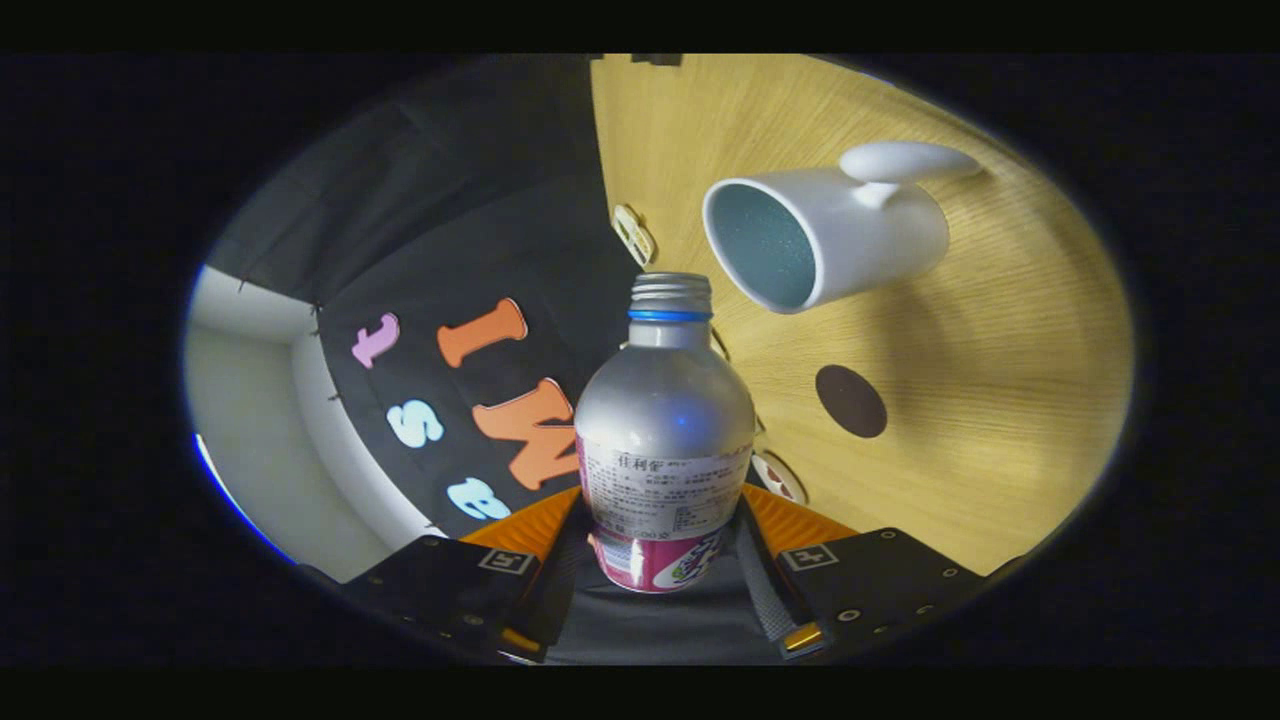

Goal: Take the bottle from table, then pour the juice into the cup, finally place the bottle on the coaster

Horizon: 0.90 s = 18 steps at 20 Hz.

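A silver aluminium bottle (663, 420) with a blue neck ring, an uncapped threaded mouth and a white and pink label sits between my two fingers, and my gripper (661, 525) is shut on its lower body. The view is rolled, so the bottle is tilted with its mouth pointing toward the white cup (820, 235). The cup stands on the wooden table (1000, 400) with its handle on the far side and a pale blue inside. The cup's opening lies just beyond the bottle's mouth. A dark brown round coaster (851, 401) lies flat on the table beside the bottle's shoulder.
The booth's black cloth wall (480, 230) meets the table's back edge. Small white tags (633, 234) sit along that edge, another (780, 478) close to the bottle. A pale wall panel (260, 400) shows past the cloth. Open wood surrounds the coaster.
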Available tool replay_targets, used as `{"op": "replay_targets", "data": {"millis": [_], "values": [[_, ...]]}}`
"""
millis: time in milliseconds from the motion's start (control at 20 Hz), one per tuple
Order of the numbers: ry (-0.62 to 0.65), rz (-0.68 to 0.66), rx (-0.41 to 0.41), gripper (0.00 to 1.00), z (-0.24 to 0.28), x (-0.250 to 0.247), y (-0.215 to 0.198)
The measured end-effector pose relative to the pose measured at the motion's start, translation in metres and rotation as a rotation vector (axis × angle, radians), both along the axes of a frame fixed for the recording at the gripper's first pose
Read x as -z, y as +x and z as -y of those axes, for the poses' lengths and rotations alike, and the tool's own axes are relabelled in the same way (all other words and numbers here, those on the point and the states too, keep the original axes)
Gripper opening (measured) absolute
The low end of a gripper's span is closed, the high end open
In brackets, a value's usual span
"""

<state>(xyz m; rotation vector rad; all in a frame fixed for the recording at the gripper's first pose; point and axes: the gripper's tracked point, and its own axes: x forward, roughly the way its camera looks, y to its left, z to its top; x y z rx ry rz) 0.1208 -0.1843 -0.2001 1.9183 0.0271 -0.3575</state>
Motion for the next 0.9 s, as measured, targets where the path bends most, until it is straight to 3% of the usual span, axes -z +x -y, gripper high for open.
{"op": "replay_targets", "data": {"millis": [250, 900], "values": [[-0.244, -0.028, -0.043, 0.74, -0.002, -0.006, 0.001], [-1.055, -0.085, -0.178, 0.74, -0.008, -0.066, 0.030]]}}
